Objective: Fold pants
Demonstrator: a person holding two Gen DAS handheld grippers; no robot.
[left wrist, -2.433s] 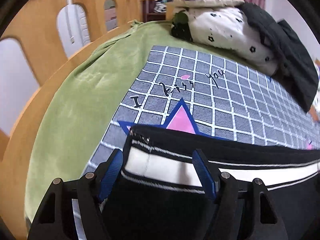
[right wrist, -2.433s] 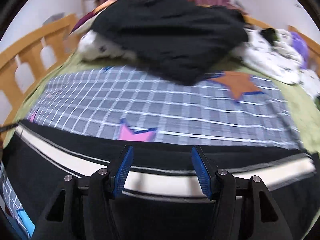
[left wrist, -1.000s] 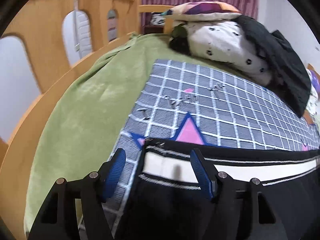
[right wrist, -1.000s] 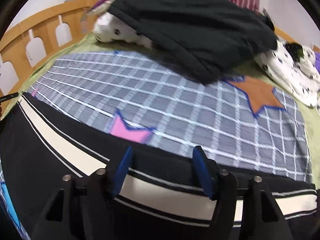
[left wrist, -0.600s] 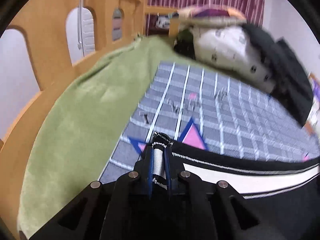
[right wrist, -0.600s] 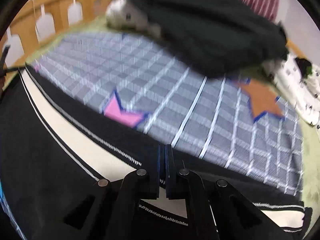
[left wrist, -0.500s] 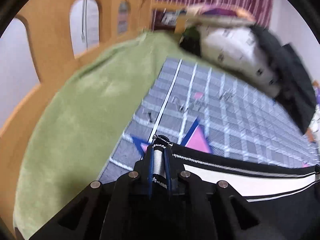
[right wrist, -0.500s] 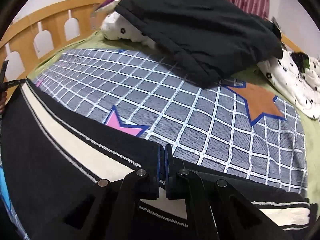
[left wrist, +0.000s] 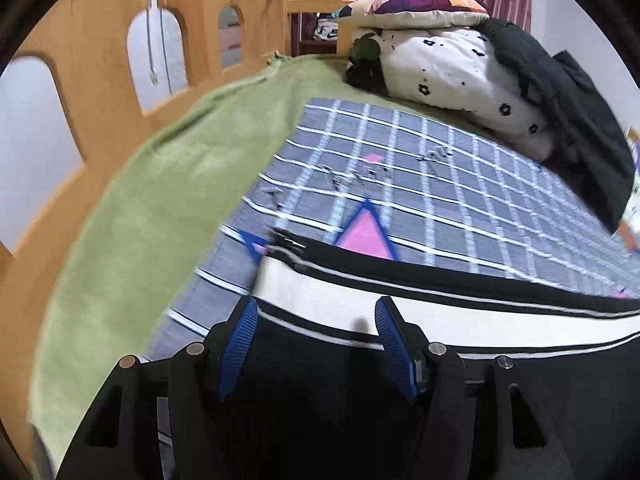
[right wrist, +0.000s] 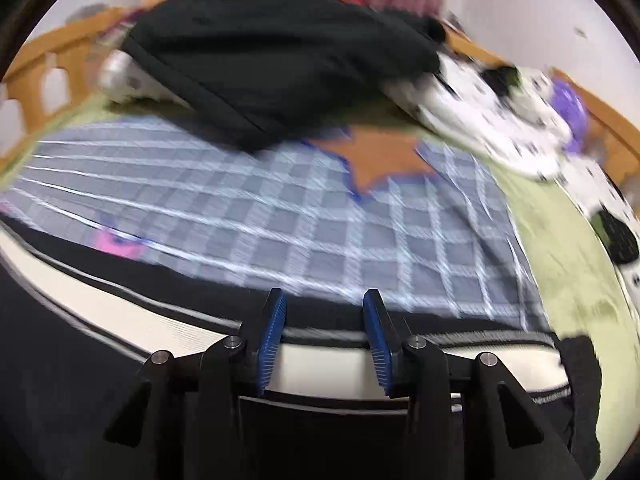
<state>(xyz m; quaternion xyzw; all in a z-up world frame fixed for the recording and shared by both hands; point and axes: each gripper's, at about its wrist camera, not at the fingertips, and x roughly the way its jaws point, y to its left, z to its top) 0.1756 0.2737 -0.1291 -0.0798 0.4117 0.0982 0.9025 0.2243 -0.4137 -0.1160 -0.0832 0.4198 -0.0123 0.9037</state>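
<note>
On the bed [left wrist: 168,184], limp, light black pants [left wrist: 400,304] lie flat; both tongs [left wrist: 316,340] [right wrist: 322,332] gape open, empty; grip the striped edge.

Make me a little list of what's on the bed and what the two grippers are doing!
pants: black pants with a white side stripe, lying flat on the checked blanket
left gripper: left gripper open, over the end of the stripe
right gripper: right gripper open, over the stripe
blanket underneath: green blanket
far end: spotted bedding, dark jacket
</note>
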